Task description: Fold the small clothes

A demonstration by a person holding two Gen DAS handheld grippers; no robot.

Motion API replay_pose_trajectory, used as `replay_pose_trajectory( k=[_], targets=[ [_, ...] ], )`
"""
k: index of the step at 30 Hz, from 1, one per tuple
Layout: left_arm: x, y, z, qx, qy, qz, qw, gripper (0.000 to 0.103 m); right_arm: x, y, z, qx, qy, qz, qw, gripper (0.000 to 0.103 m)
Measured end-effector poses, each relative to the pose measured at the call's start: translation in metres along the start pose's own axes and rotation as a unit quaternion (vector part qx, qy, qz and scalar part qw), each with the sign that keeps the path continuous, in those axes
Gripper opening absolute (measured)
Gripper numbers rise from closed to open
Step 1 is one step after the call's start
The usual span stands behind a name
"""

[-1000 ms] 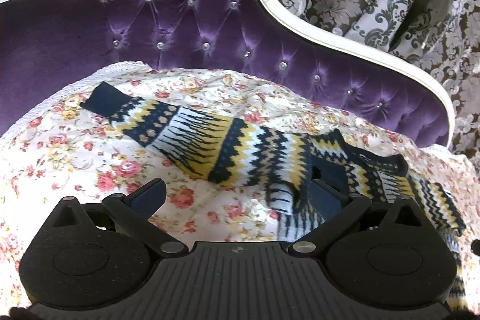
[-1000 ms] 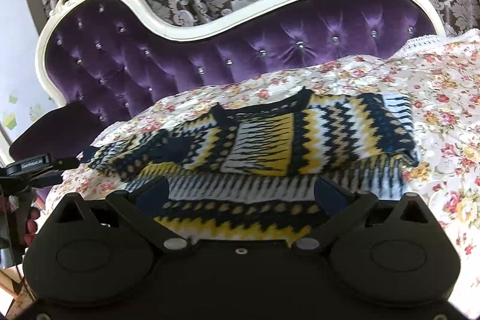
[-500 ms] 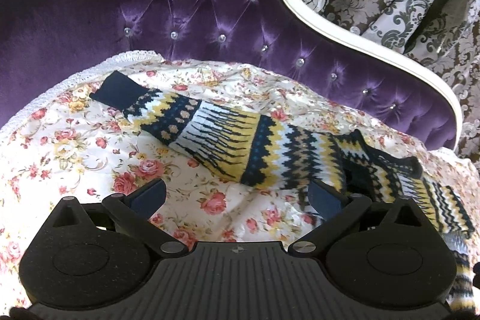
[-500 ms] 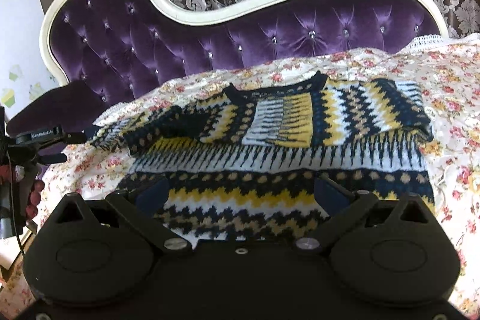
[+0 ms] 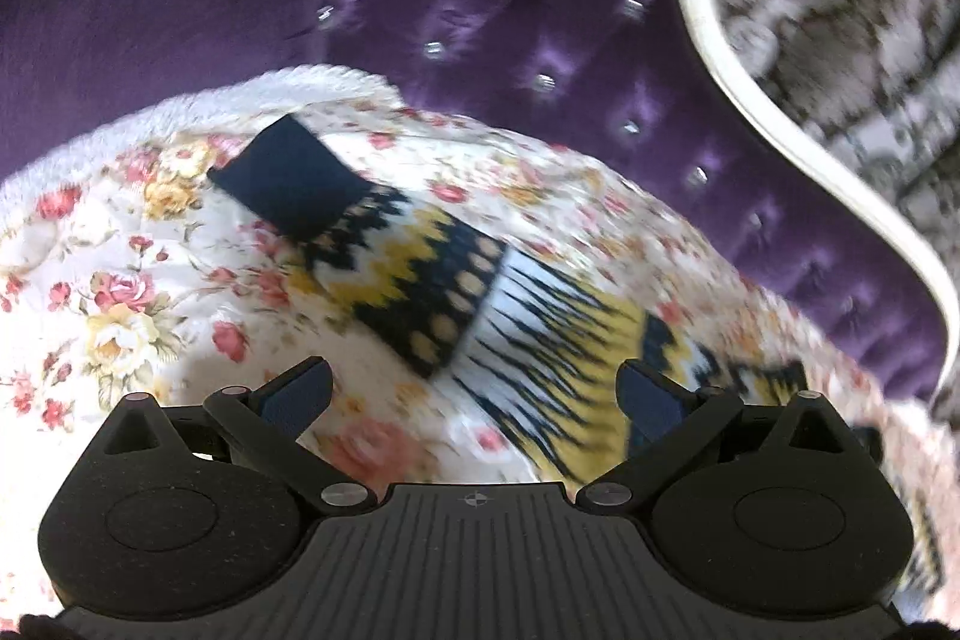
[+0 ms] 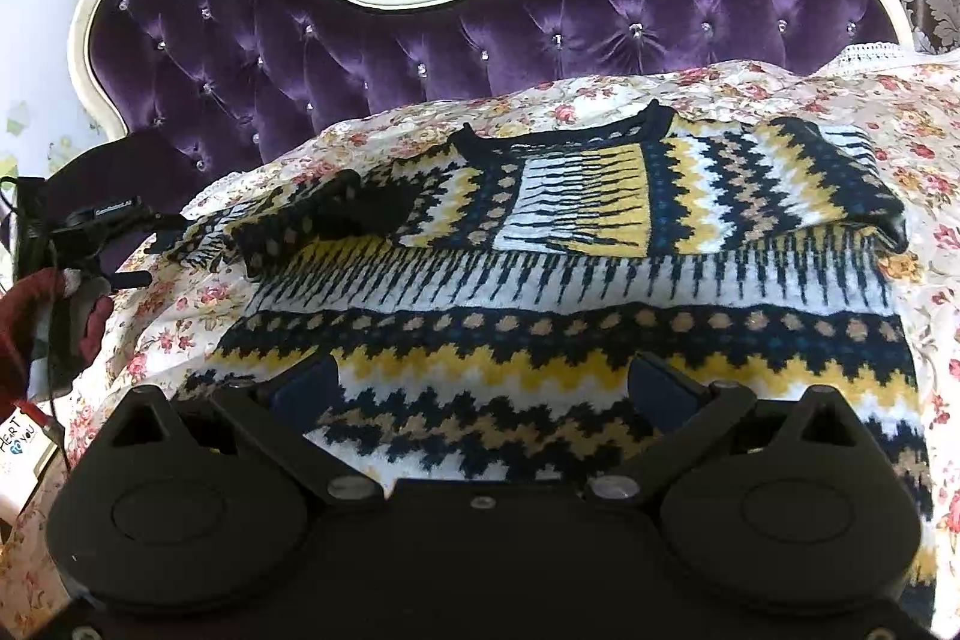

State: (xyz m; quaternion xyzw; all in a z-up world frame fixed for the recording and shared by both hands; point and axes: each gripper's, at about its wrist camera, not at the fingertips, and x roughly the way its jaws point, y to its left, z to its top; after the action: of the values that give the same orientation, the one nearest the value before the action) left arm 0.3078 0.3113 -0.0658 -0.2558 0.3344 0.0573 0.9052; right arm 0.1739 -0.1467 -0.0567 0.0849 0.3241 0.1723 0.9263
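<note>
A: Where's the sweater (image 6: pixel 600 280) lying right now?

B: Flat on the floral bedspread (image 6: pixel 924 160), in front of the purple tufted headboard (image 6: pixel 420 40), neck toward the headboard. One sleeve is already folded across the chest. The other sleeve (image 5: pixel 432 280) lies stretched out away from the body, its dark cuff (image 5: pixel 288 184) near the bedspread's lace edge.

A: And the two tools?

B: The left gripper (image 5: pixel 474 400) hangs over that outstretched sleeve, jaws spread wide with nothing between them. The right gripper (image 6: pixel 480 388) sits over the hem end of the sweater, farthest from the headboard, jaws also spread and empty.

A: So the step in hand?

B: My guess is folding the loose sleeve inward. To do it well, I'd pinch both knit layers close to the cuff, lift just enough to clear the bedspread, and carry it across the chest so it lies over the first sleeve. The right gripper could press down on the body to stop it sliding. Soft knit sags, so a low, slow carry should keep the crease straight.

A: Anything unclear?

B: The left view is smeared with blur, so how high the jaws are above the sleeve can't be judged. The shoulder join is hidden behind the gripper body, and the hem is cut off under the right gripper.
</note>
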Motion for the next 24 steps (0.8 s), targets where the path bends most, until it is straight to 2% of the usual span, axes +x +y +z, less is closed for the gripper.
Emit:
replay_pose_trajectory(
  k=[2, 10, 11, 12, 14, 16, 18, 20, 24],
  targets=[
    [0.007, 0.013, 0.007, -0.025, -0.009, -0.013, 0.9996, 0.102, 0.002, 0.001, 0.002, 0.000, 0.000, 0.002, 1.000, 0.103],
    [0.027, 0.031, 0.031, -0.066, -0.023, -0.038, 0.9968, 0.101, 0.009, 0.006, 0.005, 0.006, 0.003, 0.016, 1.000, 0.103],
    [0.029, 0.032, 0.033, -0.071, -0.023, -0.040, 0.9964, 0.096, 0.009, 0.006, 0.005, 0.007, 0.003, 0.015, 1.000, 0.103],
    [0.029, 0.031, 0.034, -0.073, -0.024, -0.040, 0.9963, 0.087, 0.010, 0.006, 0.005, 0.006, 0.002, 0.014, 1.000, 0.103],
    [0.033, 0.033, 0.037, -0.089, -0.016, -0.034, 0.9953, 0.034, 0.010, 0.005, 0.005, 0.005, 0.001, 0.012, 1.000, 0.103],
    [0.036, 0.038, 0.034, -0.116, -0.016, -0.044, 0.9921, 0.004, 0.009, 0.002, 0.006, 0.008, 0.003, 0.013, 1.000, 0.103],
    [0.029, 0.035, 0.032, -0.115, -0.041, -0.052, 0.9912, 0.004, 0.007, -0.003, 0.009, 0.014, 0.003, 0.014, 1.000, 0.103],
    [0.018, 0.022, 0.033, -0.080, -0.067, -0.039, 0.9938, 0.004, 0.003, -0.011, 0.013, 0.022, 0.002, 0.014, 1.000, 0.103],
    [-0.005, 0.007, 0.042, -0.064, -0.092, -0.046, 0.9927, 0.004, -0.010, -0.039, 0.023, 0.041, -0.008, -0.008, 0.999, 0.103]
  ],
)
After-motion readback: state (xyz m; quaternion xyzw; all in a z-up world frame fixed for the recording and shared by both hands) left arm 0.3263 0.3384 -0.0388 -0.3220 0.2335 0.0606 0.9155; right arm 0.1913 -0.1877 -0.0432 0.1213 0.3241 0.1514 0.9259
